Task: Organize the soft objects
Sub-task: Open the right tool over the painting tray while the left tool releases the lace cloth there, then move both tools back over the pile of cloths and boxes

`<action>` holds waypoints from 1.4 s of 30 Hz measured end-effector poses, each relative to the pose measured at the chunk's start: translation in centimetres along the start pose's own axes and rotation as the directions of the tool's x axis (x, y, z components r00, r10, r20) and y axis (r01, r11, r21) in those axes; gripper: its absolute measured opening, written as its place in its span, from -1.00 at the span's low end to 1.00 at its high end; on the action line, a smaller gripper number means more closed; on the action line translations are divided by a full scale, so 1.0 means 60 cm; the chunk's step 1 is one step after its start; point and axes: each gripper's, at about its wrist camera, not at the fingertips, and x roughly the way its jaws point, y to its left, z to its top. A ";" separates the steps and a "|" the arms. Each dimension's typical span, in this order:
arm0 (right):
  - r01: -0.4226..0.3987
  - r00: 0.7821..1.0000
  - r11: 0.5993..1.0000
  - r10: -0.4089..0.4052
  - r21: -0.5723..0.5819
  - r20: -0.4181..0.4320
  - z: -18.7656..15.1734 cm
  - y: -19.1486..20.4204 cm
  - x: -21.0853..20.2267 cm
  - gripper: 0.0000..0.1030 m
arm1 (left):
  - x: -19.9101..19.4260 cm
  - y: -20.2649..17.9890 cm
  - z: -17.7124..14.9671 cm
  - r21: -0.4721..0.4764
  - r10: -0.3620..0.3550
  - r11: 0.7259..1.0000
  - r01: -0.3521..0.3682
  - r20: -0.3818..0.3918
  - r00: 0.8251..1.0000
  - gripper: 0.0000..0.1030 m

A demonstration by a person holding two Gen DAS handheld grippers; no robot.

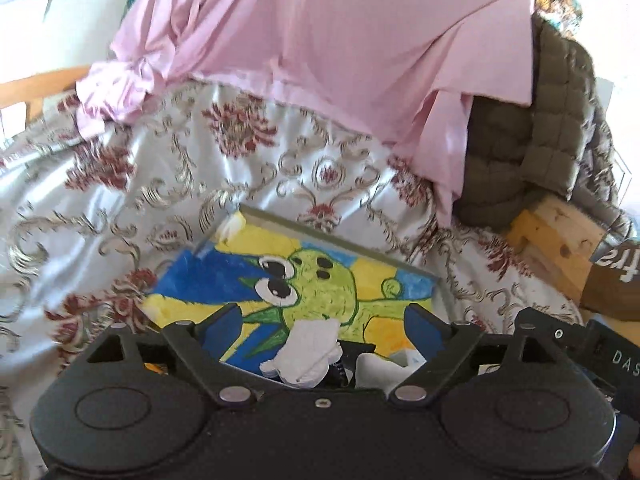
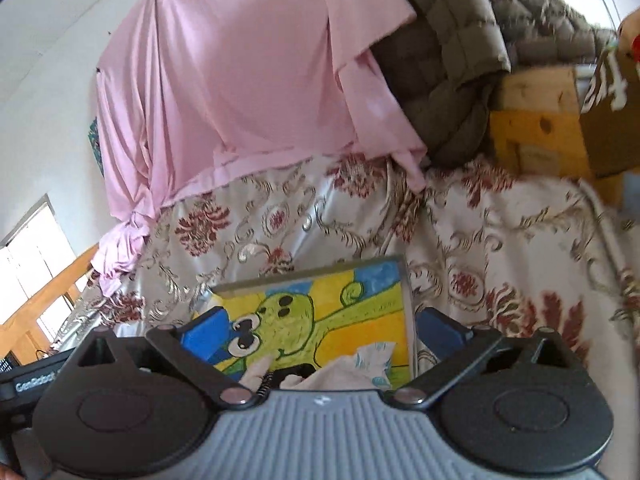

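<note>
Left wrist view: the left gripper (image 1: 320, 320) is held low over a bed sheet (image 1: 132, 184) w/ red floral print, aimed fwd and slightly down at a painting (image 1: 320, 280) of a green cartoon creature on blue/yellow. Its blue fingers (image 1: 222, 326) are spread wide apart, nothing clamped between them. A white cloth (image 1: 310, 354) is seen lying crumpled on the painting's near edge, btw the fingers but touching neither. A pink sheet (image 1: 320, 40) is draped behind, w/ an olive quilt (image 1: 532, 136) to its right and a wooden frame (image 1: 556, 240) below that. Partial lettering "DAS" is read on the black body at the right edge (image 1: 622, 360); white letters on a brown box (image 1: 622, 276) are cut off, not legible.

Right wrist view: the right gripper (image 2: 320, 332) is held similarly low, tilted up more, so more wall is seen. Its jaws are also wide apart, w/ nothing held. The cloth (image 2: 360, 364) is seen just ahead of the body, on the painting (image 2: 340, 320). "GenRobot" is read on the other unit at the left edge (image 2: 36, 384). Large white letters on the box (image 2: 608, 88) are seen upside down, unreadable.
</note>
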 end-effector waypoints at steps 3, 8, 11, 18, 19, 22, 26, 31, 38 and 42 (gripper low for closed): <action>0.002 1.000 1.000 -0.002 -0.022 0.029 0.000 0.012 -0.040 0.99 | -0.045 -0.002 -0.002 0.012 0.006 1.000 -0.006 0.035 0.999 0.83; -0.002 0.998 0.996 0.008 -0.091 0.068 -0.008 0.041 -0.100 0.99 | -0.120 -0.001 -0.012 0.003 0.007 1.000 -0.007 0.079 0.997 0.90; 0.000 0.997 0.992 0.010 -0.127 0.081 -0.024 0.055 -0.136 0.99 | -0.158 0.005 -0.020 -0.009 0.015 1.000 -0.015 0.098 0.995 0.95; 0.007 0.996 0.988 0.007 -0.154 0.093 -0.073 0.077 -0.199 0.99 | -0.234 0.025 -0.057 0.012 0.039 0.999 -0.041 0.126 0.991 0.98; 0.008 0.996 0.988 0.006 -0.155 0.093 -0.079 0.079 -0.206 0.99 | -0.243 0.027 -0.064 0.019 0.043 0.999 -0.046 0.128 0.991 0.98; 0.010 0.995 0.988 0.005 -0.157 0.098 -0.100 0.079 -0.229 0.99 | -0.268 0.036 -0.082 0.024 0.047 0.998 -0.051 0.138 0.989 0.98; 0.016 0.995 0.986 0.000 -0.164 0.099 -0.126 0.078 -0.253 0.99 | -0.298 0.045 -0.105 0.034 0.050 0.998 -0.055 0.140 0.989 0.98; 0.031 0.998 0.985 -0.021 -0.168 0.060 -0.153 0.082 -0.260 0.99 | -0.322 0.060 -0.134 0.069 0.077 0.994 -0.088 0.142 0.987 0.98; 0.028 0.999 0.977 -0.024 -0.210 0.025 -0.183 0.100 -0.244 0.99 | -0.329 0.079 -0.162 0.137 0.116 0.981 -0.136 0.145 0.983 0.98; 0.029 1.000 0.964 -0.028 -0.265 0.006 -0.206 0.113 -0.227 0.99 | -0.319 0.091 -0.177 0.153 0.128 0.977 -0.147 0.128 0.983 0.99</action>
